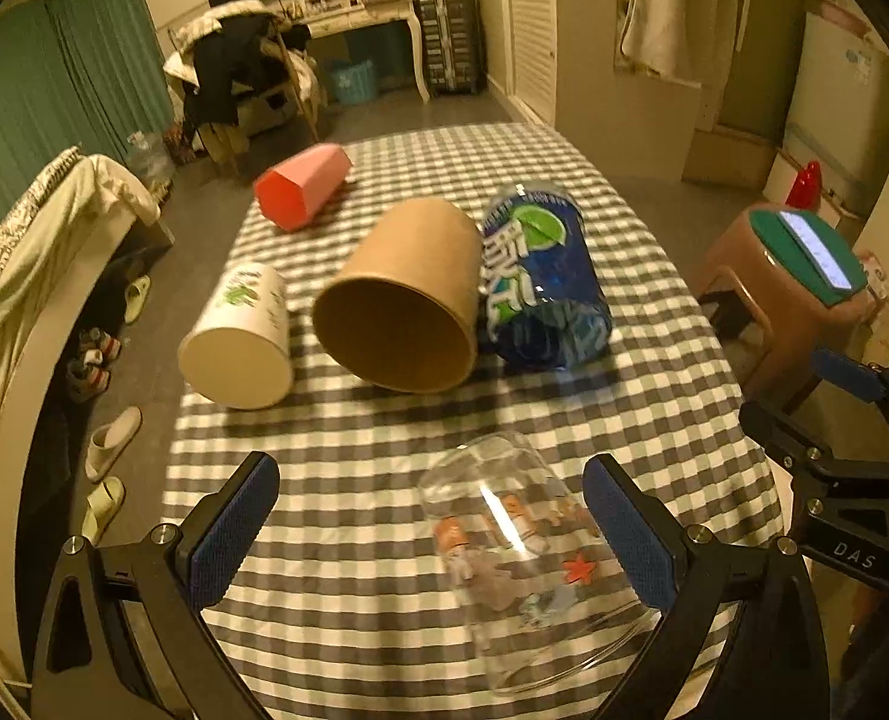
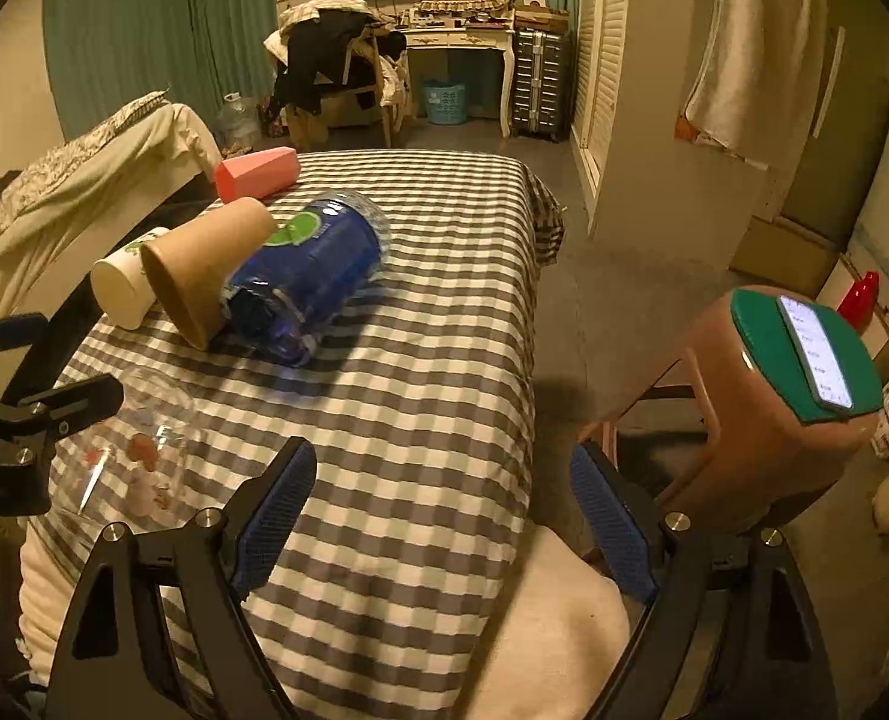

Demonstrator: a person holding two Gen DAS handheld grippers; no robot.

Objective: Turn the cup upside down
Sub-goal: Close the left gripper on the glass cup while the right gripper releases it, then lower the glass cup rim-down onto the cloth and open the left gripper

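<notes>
Blue pads of the left gripper [image 1: 432, 531] frame the lower part of the left wrist view, spread wide and grasping nothing. Between them, toward the right pad, lies the glass [image 1: 522, 558]: a clear cup with printed fish and a red star, on its side on the checked cloth [image 1: 348, 456], its rim pointing to the lower right of the frame. The glass appears to touch neither pad, though its transparency makes the edges hard to trace.

At frame centre three more items lie on their sides: a white cup [image 1: 240, 342] at left, a brown cup [image 1: 405, 300] just beside it, and a blue bottle [image 1: 543, 282] touching the brown cup. A pink cup [image 1: 303, 186] lies further back, at upper left of centre.

In the right wrist view the right gripper [image 2: 441, 525] is also released, jaws apart, over the near right edge of the cloth and holding nothing. A stool [image 2: 744, 420] carrying a phone [image 2: 816, 354] stands at right, off the table.

Step in hand, as judged: approach to the glass, before any grasp. The next move calls for centring the left jaws across the glass body, clamping firmly but gently on the slick wall, lifting clear, rotating until the rim faces down, then setting it on the cloth.
</notes>
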